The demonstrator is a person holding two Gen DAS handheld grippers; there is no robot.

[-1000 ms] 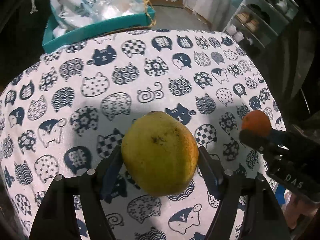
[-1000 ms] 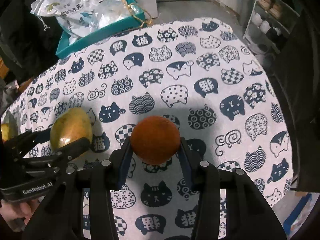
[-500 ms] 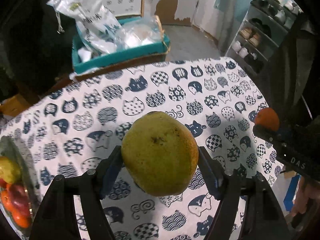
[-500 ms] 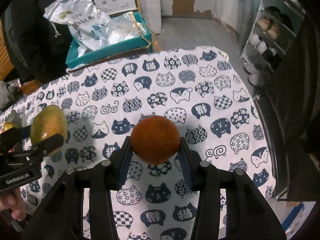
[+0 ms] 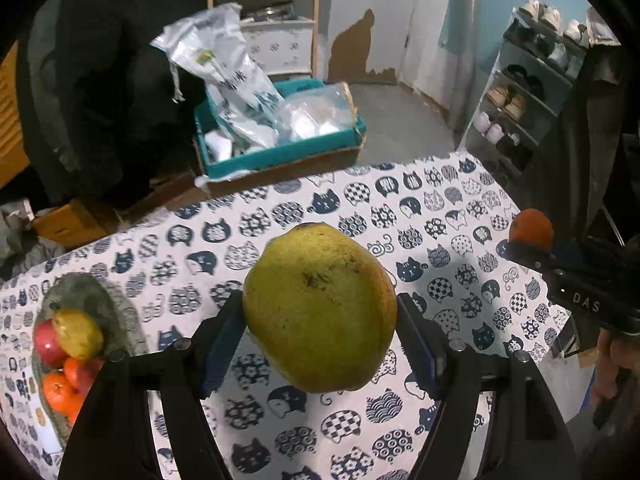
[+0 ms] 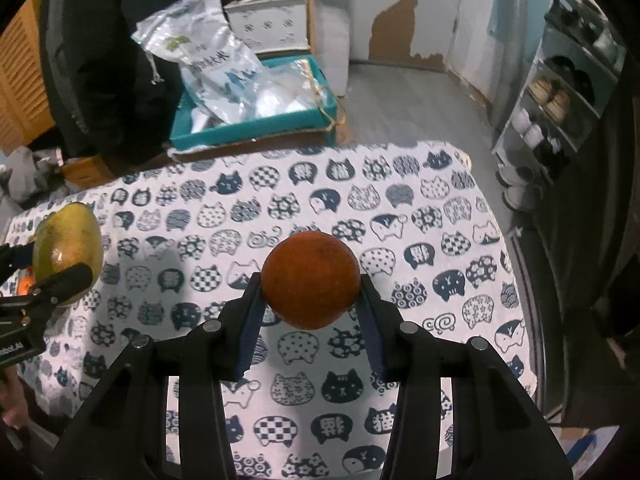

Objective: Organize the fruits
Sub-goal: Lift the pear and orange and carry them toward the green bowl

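Left hand-held gripper (image 5: 320, 328): closed around a large yellow-green fruit (image 5: 320, 306), a pear or mango by the look, pinched at its widest girth and held clear of the tabletop (image 5: 420, 208). Right hand-held gripper (image 6: 311, 294): clamped on an orange (image 6: 311, 279), also in the air above the cat-print cloth.

Destination, by my reading: the grey dish (image 5: 100, 300) at the left edge of the tabletop, seen only in the left wrist view. It already carries a red apple (image 5: 46, 346), a small yellow fruit (image 5: 78, 334) and some oranges (image 5: 56, 390), heaped toward its near end. The far half of the dish looks bare.

Judgement on doing this step well:
- Carry the big fruit left and lower it onto the bare far part of the dish, not onto the heap, where it would likely roll.
- Open the jaws only once the fruit rests on the dish; it looks heavy and its skin is smooth.
- Keep the right gripper back until the left has cleared, since both share that end of the tabletop.
- The orange is round; seat it in a gap against a neighbour.

Teal box (image 6: 256, 128) of bags beyond the far edge: not part of this.
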